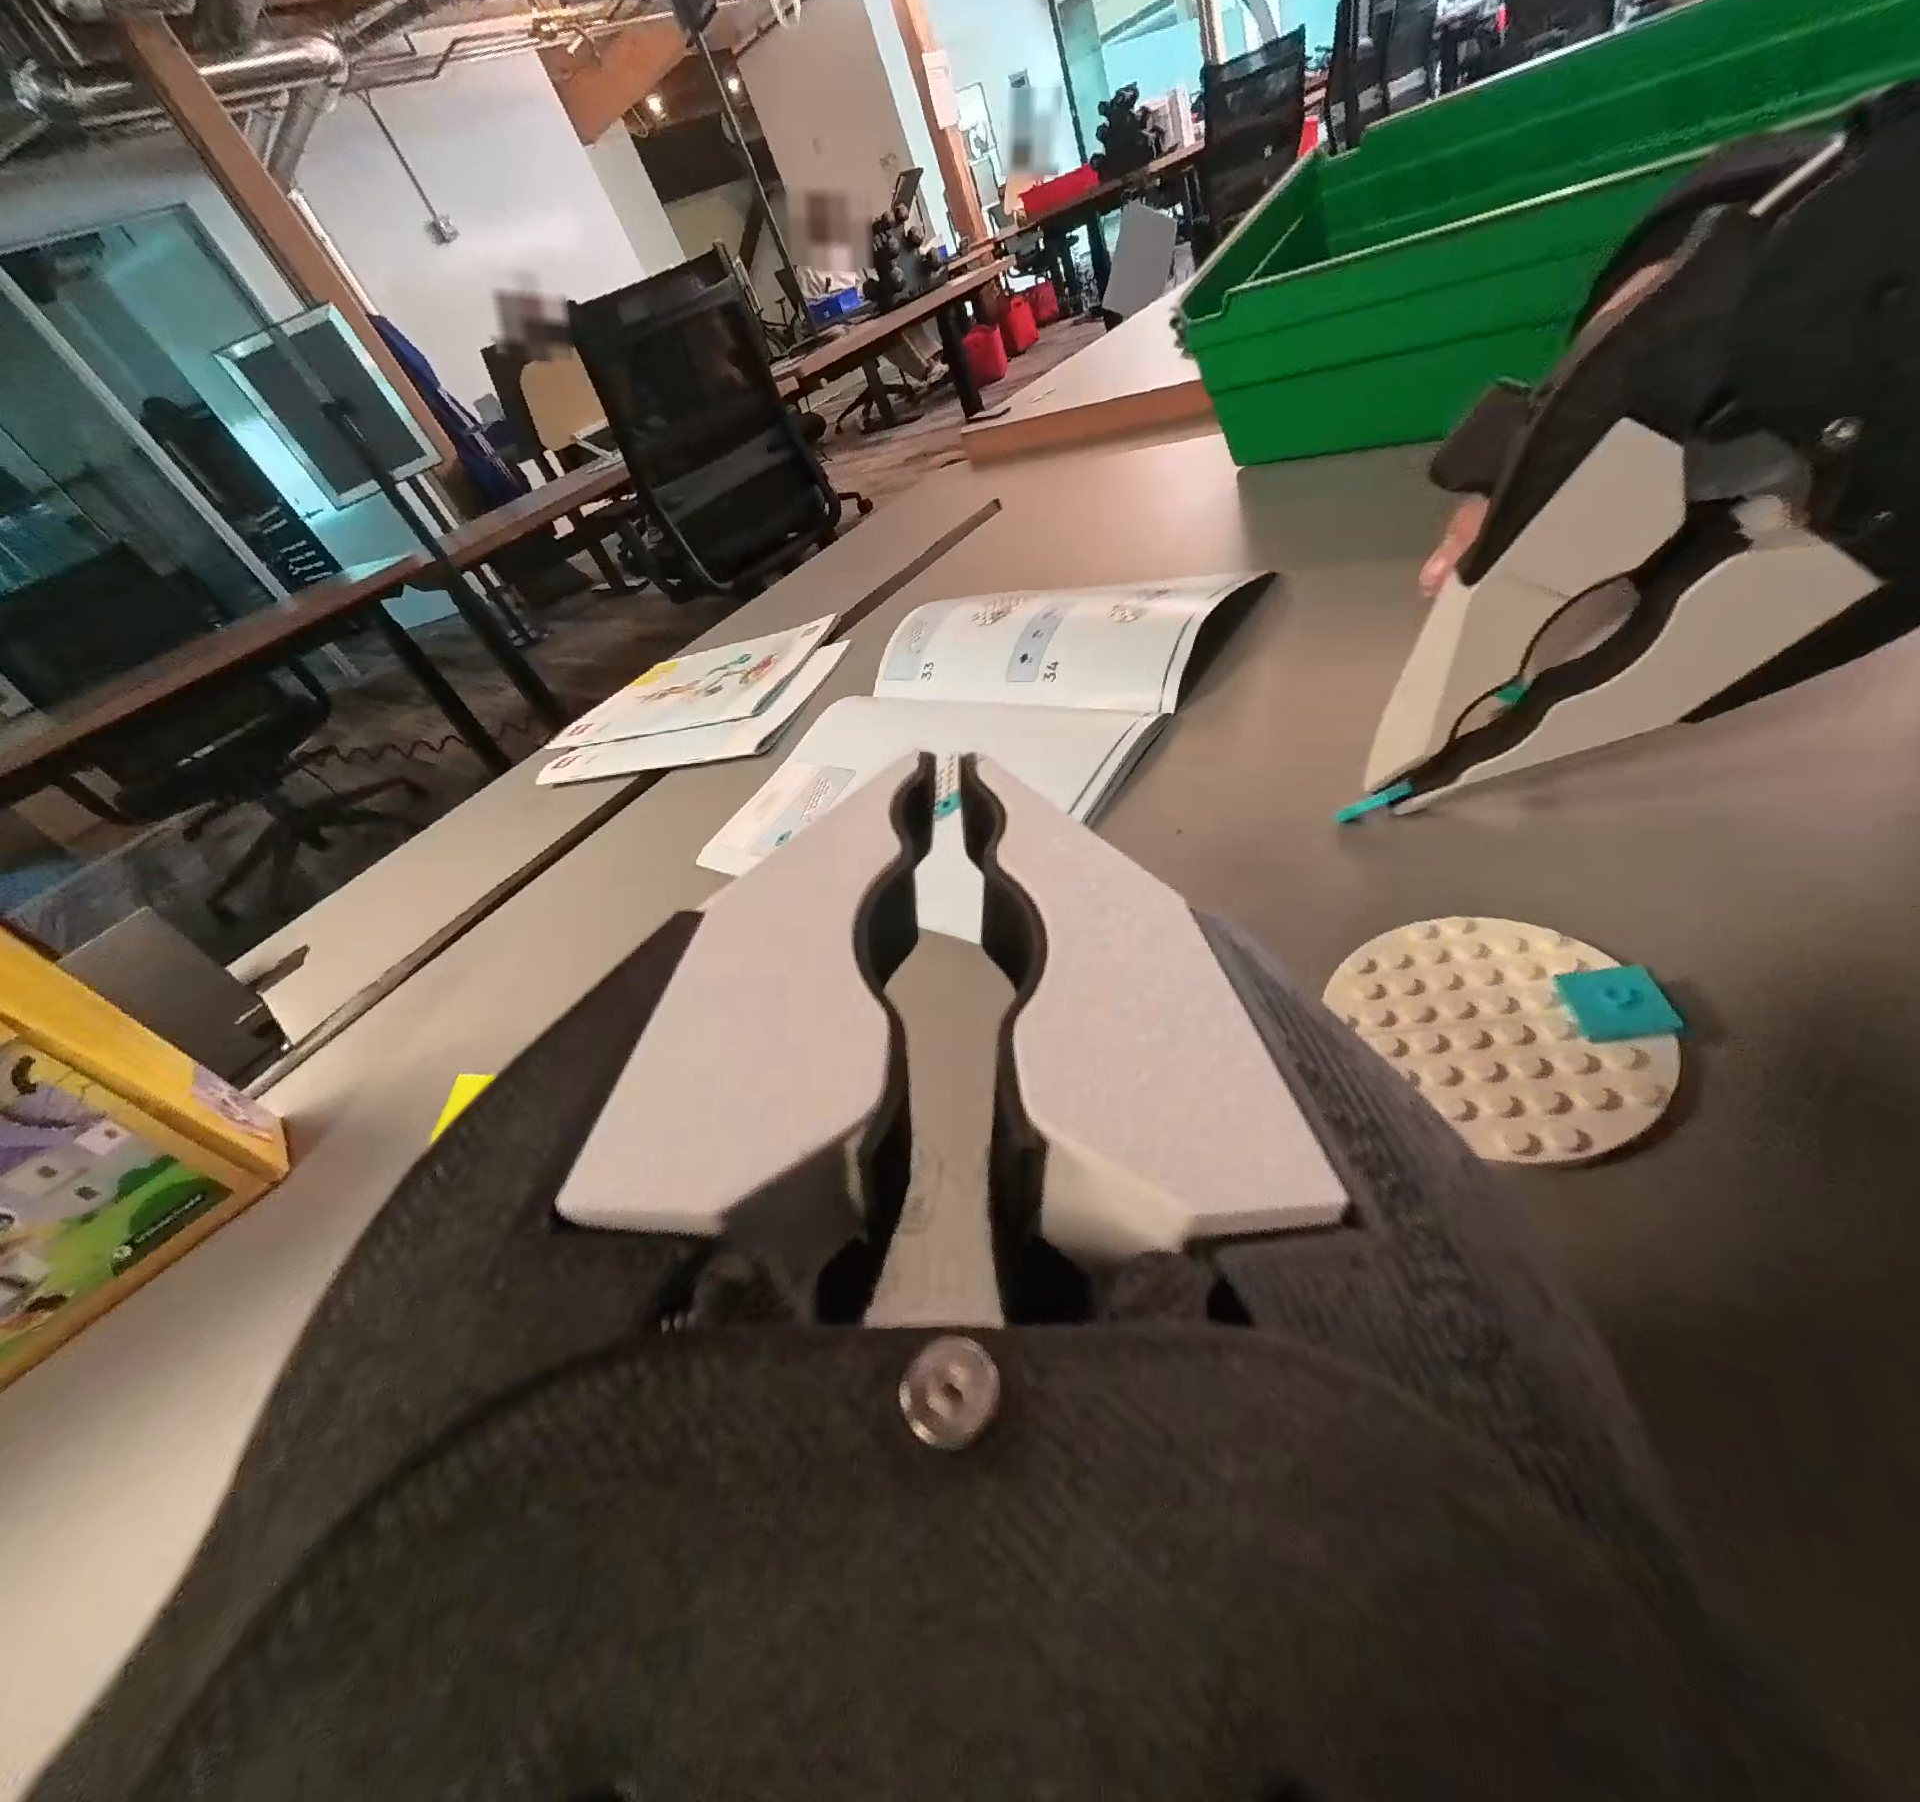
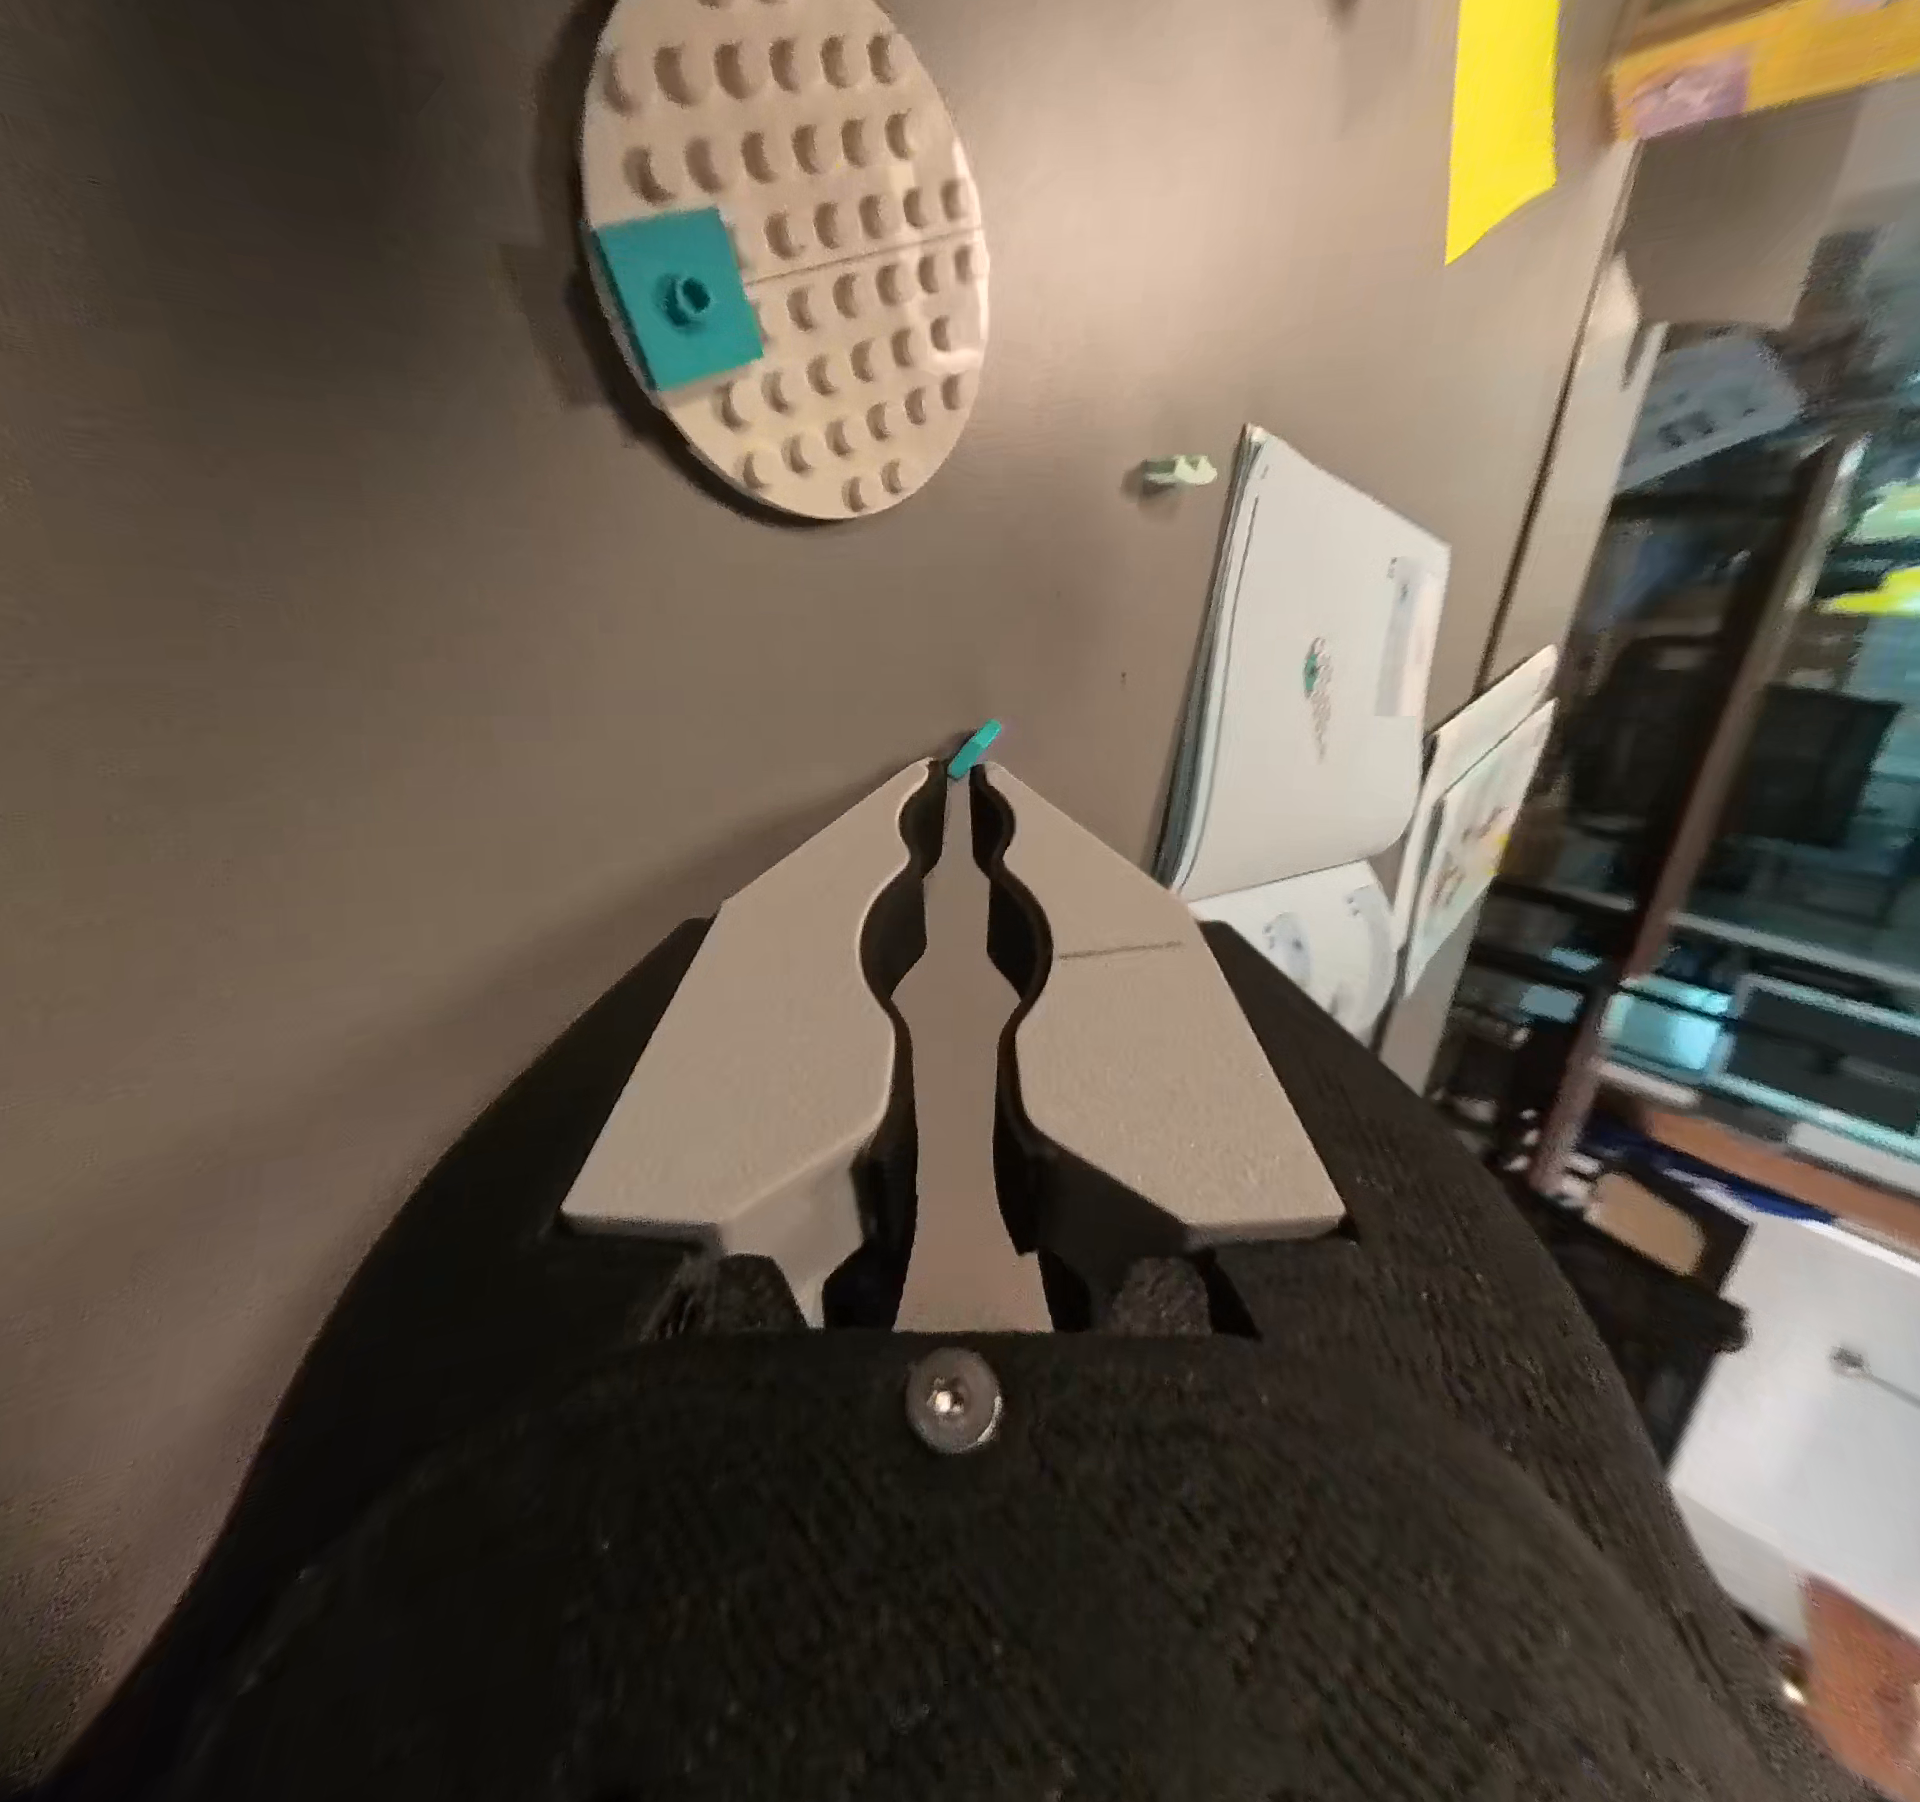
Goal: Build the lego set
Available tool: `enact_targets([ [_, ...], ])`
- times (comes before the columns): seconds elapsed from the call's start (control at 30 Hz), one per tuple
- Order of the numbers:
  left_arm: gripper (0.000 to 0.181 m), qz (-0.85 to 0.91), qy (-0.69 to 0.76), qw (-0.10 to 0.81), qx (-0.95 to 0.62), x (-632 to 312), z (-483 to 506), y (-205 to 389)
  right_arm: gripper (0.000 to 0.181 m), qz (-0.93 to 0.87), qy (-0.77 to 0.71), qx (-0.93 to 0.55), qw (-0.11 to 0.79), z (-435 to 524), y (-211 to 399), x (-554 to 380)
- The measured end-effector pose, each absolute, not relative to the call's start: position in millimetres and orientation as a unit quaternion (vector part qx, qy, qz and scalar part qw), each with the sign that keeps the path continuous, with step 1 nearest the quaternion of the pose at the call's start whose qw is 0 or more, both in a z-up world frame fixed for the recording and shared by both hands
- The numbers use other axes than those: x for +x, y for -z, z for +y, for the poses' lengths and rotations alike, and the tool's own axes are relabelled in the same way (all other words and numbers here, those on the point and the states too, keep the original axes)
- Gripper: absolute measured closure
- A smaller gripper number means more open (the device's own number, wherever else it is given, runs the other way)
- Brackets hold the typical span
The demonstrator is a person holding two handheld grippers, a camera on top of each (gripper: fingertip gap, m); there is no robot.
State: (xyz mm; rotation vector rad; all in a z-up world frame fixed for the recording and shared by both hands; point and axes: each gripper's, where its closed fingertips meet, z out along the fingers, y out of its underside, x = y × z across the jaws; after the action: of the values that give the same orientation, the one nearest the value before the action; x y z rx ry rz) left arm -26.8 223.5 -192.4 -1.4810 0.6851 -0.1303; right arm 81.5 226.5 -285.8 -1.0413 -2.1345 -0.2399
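Note:
A round tan studded plate (image 1: pixel 1496 1056) lies on the grey table with a teal square tile (image 1: pixel 1616 1014) on its edge. Both also show in the right wrist view: the plate (image 2: pixel 790 142) and the tile (image 2: pixel 675 298). My right gripper (image 2: pixel 958 776) is shut on a thin teal piece (image 2: pixel 974 747) that sticks out past the tips. It is low over the table, short of the plate. It also shows in the left wrist view (image 1: pixel 1397 802), tips down. My left gripper (image 1: pixel 945 776) hangs above the open booklet, jaws nearly together and empty.
An open instruction booklet (image 1: pixel 1039 672) and leaflets (image 1: pixel 707 703) lie near the table's far edge. Green bins (image 1: pixel 1403 318) stand at the far right. A yellow-rimmed box (image 1: pixel 104 1181) sits at the left. A small pale green piece (image 2: pixel 1174 474) lies beside the booklet (image 2: pixel 1309 672). The gap from one gripper's tips to the other's is roughly 15 centimeters. My left tips are about 15 centimeters from the tile (image 2: pixel 675 298), my right tips only 8 centimeters. Seen from the left wrist view (image 1: pixel 1618 983) as well.

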Motion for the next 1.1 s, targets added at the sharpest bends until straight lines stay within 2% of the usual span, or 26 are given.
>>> enact_targets([
  [0.27,0.180,0.290,0.079,0.691,-0.658,-27.7,223.7,187.7,0.165,-0.795,0.016,-0.506,0.335,221.4,282.0,87.3],
  [0.4,0.181,0.287,0.077,0.696,-0.654,-28.6,222.1,183.7,0.128,-0.752,-0.134,-0.575,0.294,202.6,274.2,85.4],
  [0.5,0.181,0.290,0.075,0.703,-0.645,-27.2,219.0,179.7,0.114,-0.705,-0.301,-0.570,0.294,173.8,252.6,61.2],
  [0.53,0.181,0.292,0.076,0.703,-0.644,-26.1,218.0,179.2,0.101,-0.702,-0.345,-0.559,0.275,159.8,250.0,54.1],
  [0.63,0.181,0.298,0.082,0.703,-0.641,-22.3,215.4,178.4,0.092,-0.719,-0.329,-0.566,0.233,149.8,273.3,43.4],
  [0.73,0.181,0.310,0.097,0.700,-0.636,-15.9,210.4,177.8,0.091,-0.732,-0.303,-0.569,0.224,151.6,289.0,35.5],
  [0.9,0.174,0.338,0.158,0.674,-0.638,-1.3,199.8,180.7,0.119,-0.718,-0.295,-0.585,0.236,160.1,287.4,33.4],
  [1.03,0.154,0.304,0.273,0.600,-0.687,8.4,198.8,193.9,0.119,-0.718,-0.279,-0.568,0.288,170.2,278.4,33.3],
  [1.1,0.152,0.271,0.327,0.554,-0.716,10.0,200.8,203.0,0.119,-0.712,-0.278,-0.551,0.335,176.5,264.2,31.3],
])
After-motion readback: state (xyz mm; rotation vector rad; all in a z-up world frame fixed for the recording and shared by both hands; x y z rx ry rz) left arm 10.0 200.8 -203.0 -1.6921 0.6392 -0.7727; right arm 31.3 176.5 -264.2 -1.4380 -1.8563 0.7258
